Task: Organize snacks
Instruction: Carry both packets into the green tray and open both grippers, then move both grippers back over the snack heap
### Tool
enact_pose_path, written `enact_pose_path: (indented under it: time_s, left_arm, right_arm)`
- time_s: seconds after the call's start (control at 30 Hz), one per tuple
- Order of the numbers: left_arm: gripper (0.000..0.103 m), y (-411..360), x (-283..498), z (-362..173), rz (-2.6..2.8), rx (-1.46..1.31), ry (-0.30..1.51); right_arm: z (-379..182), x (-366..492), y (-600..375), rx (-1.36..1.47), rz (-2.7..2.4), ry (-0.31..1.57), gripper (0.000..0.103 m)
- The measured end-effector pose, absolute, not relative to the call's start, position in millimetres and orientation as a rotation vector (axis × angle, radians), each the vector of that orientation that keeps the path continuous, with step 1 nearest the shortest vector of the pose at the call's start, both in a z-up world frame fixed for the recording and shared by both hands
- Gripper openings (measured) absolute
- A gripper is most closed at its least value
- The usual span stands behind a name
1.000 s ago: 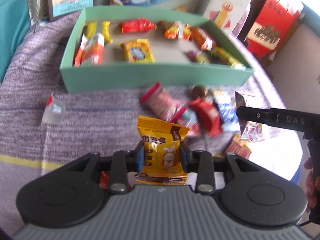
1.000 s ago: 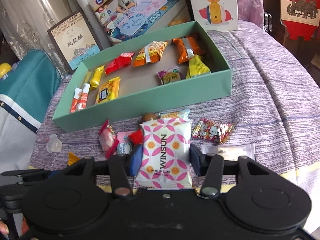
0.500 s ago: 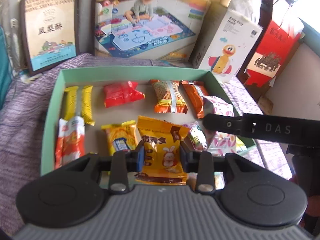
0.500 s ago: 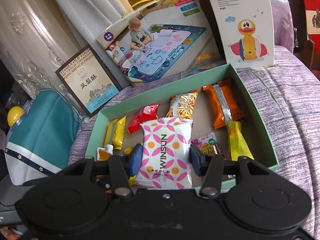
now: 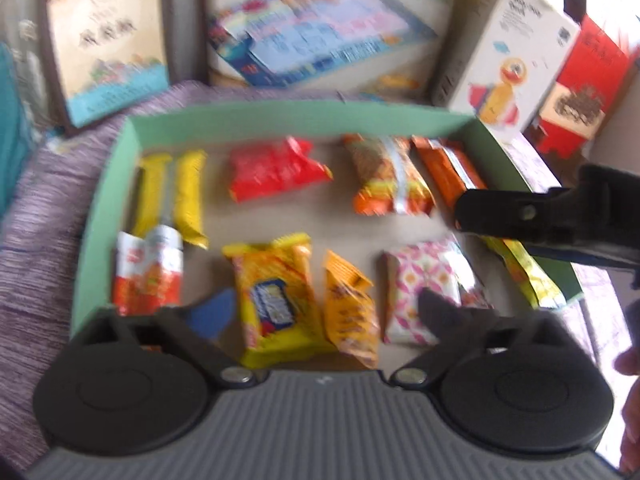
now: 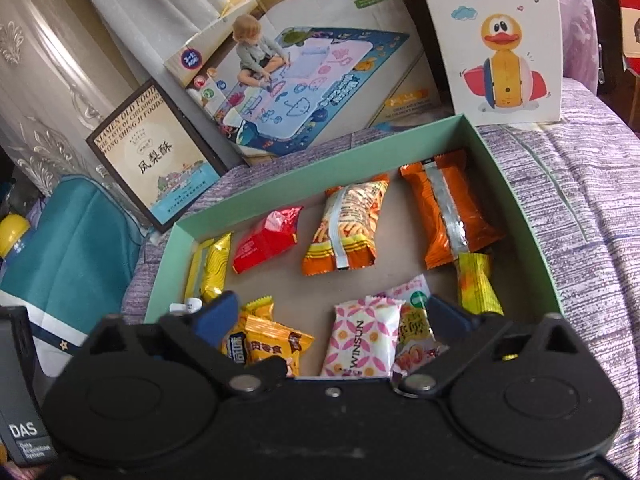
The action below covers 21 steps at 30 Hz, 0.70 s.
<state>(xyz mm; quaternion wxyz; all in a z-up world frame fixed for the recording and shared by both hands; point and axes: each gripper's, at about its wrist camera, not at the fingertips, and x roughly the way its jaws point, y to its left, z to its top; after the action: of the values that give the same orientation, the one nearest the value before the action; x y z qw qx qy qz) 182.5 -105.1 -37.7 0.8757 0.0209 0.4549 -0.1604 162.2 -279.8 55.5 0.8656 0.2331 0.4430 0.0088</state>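
Note:
A green box (image 5: 288, 114) (image 6: 516, 196) on the purple cloth holds several snack packets. My left gripper (image 5: 324, 312) is open above the box's near side. The orange rabbit packet (image 5: 350, 308) (image 6: 276, 346) lies loose on the box floor between its fingers. My right gripper (image 6: 332, 314) is open too. The pink and white WINSUN packet (image 6: 362, 338) (image 5: 424, 284) lies on the box floor between its fingers. The right gripper's body (image 5: 560, 216) crosses the right side of the left wrist view.
Behind the box stand a framed Chinese food box (image 6: 156, 156), a drawing-mat box (image 6: 304, 64) and a duck toy box (image 6: 496, 40). A red box (image 5: 580, 88) stands at the far right. A teal cloth (image 6: 76, 236) lies to the left.
Both grippers have opened over the box. The orange rabbit packet and the WINSUN packet have left the fingers and now lie on the box floor.

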Motion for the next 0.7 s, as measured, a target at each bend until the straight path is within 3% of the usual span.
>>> enact_pose_path:
  time_s: [0.7]
  left_arm:
    - [0.103,-93.1,132.5,8.4,-0.342,0.009,0.929]
  right_arm:
    - [96.3,101.1,-275.4,0.478,0.006,0.922,0.103]
